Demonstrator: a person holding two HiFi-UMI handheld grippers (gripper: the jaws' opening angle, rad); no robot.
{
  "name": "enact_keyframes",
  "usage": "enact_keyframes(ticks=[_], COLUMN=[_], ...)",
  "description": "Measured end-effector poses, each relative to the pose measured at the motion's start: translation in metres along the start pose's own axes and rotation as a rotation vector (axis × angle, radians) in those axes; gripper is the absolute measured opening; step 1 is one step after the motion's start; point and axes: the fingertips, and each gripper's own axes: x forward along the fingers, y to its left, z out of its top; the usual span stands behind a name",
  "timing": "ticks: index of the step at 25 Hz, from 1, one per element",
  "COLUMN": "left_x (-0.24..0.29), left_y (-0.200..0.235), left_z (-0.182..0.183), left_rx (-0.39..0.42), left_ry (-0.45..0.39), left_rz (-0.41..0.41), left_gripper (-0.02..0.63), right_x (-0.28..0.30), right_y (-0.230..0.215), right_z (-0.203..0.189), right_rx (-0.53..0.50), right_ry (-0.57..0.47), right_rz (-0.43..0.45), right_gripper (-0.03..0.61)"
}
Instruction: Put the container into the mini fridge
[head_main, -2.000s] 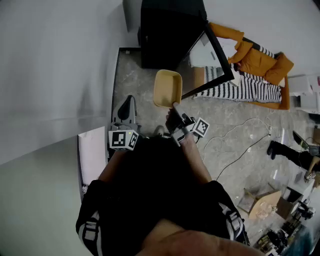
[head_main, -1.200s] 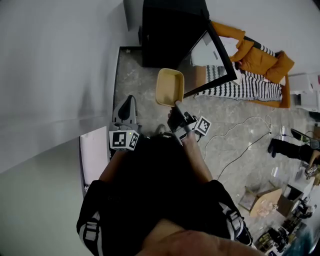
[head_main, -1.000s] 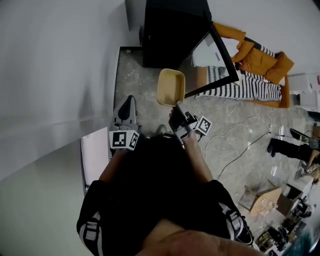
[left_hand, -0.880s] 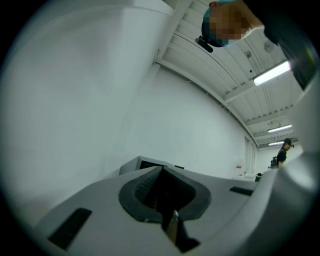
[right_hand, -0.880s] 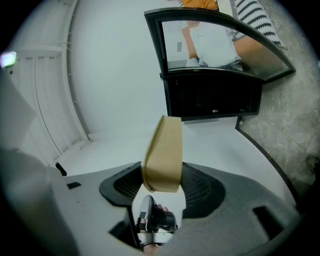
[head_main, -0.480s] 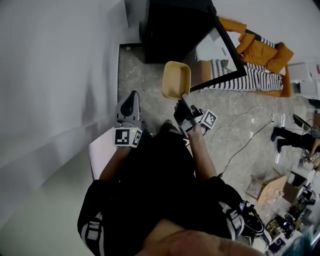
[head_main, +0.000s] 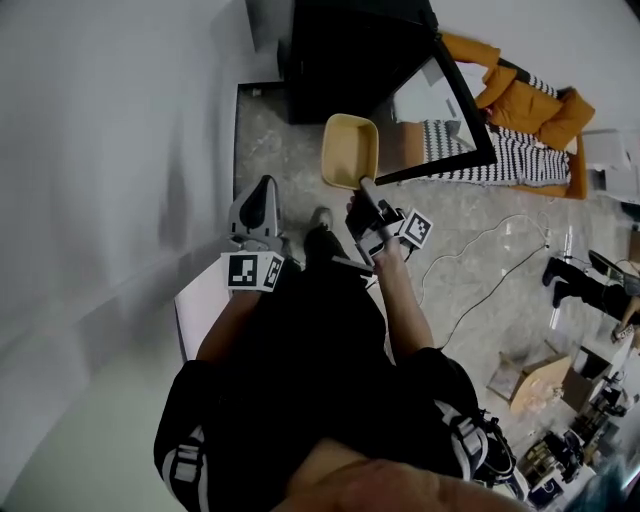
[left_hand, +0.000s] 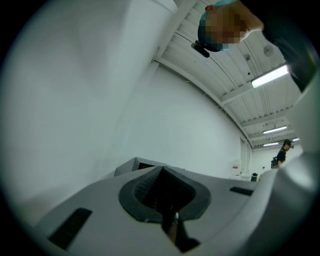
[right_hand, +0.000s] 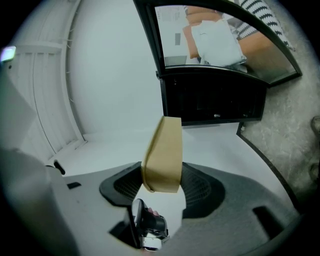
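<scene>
The tan container (head_main: 350, 150) hangs tilted on edge in front of the black mini fridge (head_main: 345, 55), whose glass door (head_main: 465, 110) stands swung open to the right. My right gripper (head_main: 365, 187) is shut on the container's near rim. In the right gripper view the container (right_hand: 162, 152) rises between the jaws of the right gripper (right_hand: 161, 186), with the dark fridge opening (right_hand: 212, 102) straight beyond and the door (right_hand: 220, 35) above it. My left gripper (head_main: 262, 192) is held lower left near the wall, jaws together. In its own view the left gripper (left_hand: 162, 172) faces only white wall.
A white wall runs along the left. An orange and striped cushion pile (head_main: 520, 110) lies behind the door. A cable (head_main: 480, 270) snakes over the stone floor, a cardboard box (head_main: 545, 375) sits at the right, and another person's feet (head_main: 580, 285) stand nearby.
The right gripper has carried the container up and slightly right, nearer the fridge opening. The left gripper has risen and come forward beside the wall.
</scene>
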Motion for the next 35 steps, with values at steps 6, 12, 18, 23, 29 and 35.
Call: enact_keyframes(ticks=[6, 12, 18, 23, 29, 35], left_x=[0.048, 0.093, 0.121, 0.143, 0.183, 0.254], left_y=[-0.018, -0.038, -0.055, -0.051, -0.025, 0.031], left_z=[-0.006, -0.017, -0.027, -0.028, -0.041, -0.090], left_rx=[0.008, 0.012, 0.013, 0.024, 0.028, 0.010], left_ry=[0.010, 0.027, 0.033, 0.031, 0.010, 0.005], left_rz=[0.024, 0.047, 0.055, 0.054, 0.023, -0.038], left_gripper=[0.006, 0.006, 0.006, 0.006, 0.005, 0.005], right_x=[0.019, 0.035, 0.052, 0.067, 0.096, 0.157], right_y=[-0.010, -0.025, -0.039, -0.055, -0.083, -0.147], right_z=[0.050, 0.092, 0.118, 0.137, 0.155, 0.203], right_rx=[-0.009, 0.006, 0.013, 0.012, -0.021, -0.078], right_ry=[0.036, 0.063, 0.089, 0.074, 0.057, 0.009], right_rz=[-0.010, -0.018, -0.021, -0.039, -0.064, -0.100], right_gripper=[0.225, 0.225, 0.225, 0.225, 0.225, 0.225])
